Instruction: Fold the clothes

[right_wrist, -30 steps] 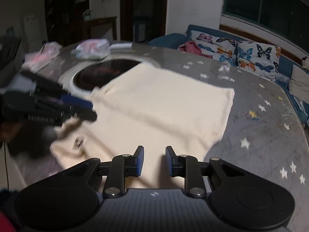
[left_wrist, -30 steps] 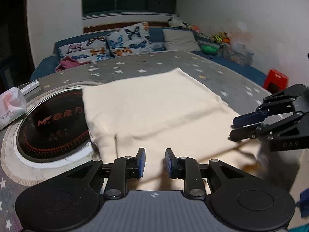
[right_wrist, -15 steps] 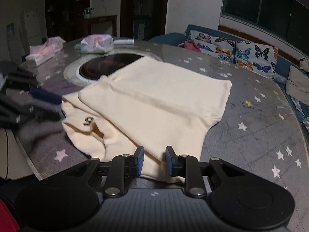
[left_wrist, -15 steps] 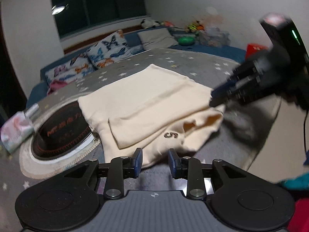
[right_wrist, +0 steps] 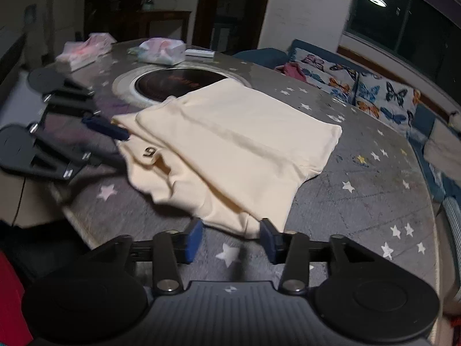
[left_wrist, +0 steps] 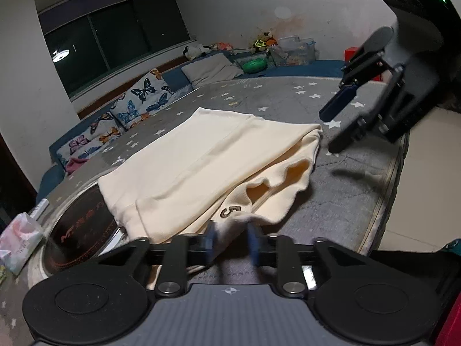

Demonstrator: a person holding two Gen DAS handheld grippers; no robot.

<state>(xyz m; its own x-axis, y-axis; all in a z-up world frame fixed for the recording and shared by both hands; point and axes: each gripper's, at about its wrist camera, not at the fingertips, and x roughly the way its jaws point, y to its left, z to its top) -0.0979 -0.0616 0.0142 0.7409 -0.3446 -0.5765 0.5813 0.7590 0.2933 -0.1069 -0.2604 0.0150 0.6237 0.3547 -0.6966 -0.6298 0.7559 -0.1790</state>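
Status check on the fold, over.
Left gripper open, cloth corner between its fingers. Right gripper open, at the near hem. Cream garment partly folded on the table, near edge rumpled. Nothing in the way.

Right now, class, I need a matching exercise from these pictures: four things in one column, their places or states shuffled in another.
1 cream garment
2 right claw
3 tissue pack
4 butterfly cushions

A on the blue sofa
B open
C beside the round cooktop
D folded on the starry table

Pairs: 1-D, 2-B, 3-C, 4-A.
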